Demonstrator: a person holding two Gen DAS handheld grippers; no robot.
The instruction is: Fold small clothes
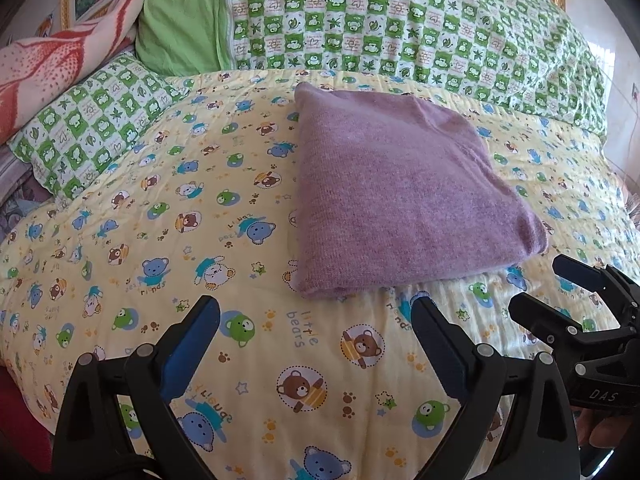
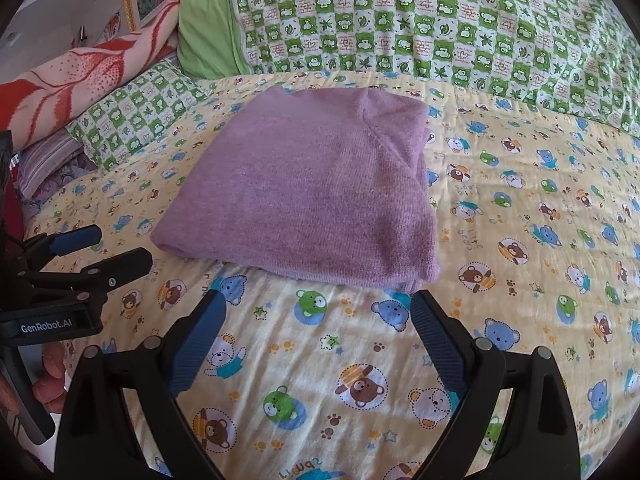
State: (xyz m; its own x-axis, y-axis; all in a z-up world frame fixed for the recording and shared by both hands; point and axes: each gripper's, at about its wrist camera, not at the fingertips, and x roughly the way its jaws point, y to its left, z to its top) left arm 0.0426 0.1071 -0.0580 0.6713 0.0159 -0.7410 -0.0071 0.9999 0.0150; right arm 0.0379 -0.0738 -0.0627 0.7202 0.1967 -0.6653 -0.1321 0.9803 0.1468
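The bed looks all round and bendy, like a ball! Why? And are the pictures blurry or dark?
Left wrist view: the fisheye lens bulges the yellow bear quilt and blackens the corners; the purple folded garment is fairly sharp in soft daylight. Right wrist view: same bulge, with faint bands of light and shadow on the quilt.

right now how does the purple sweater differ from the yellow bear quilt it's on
The purple sweater is plain, with a fuzzy knit look; the yellow quilt is printed all over with cartoon bears. The sweater is folded into a compact bundle, while the quilt lies spread flat across the bed. The sweater covers only a small patch of the quilt. Both are soft fabric, and neither hand-held gripper touches them.
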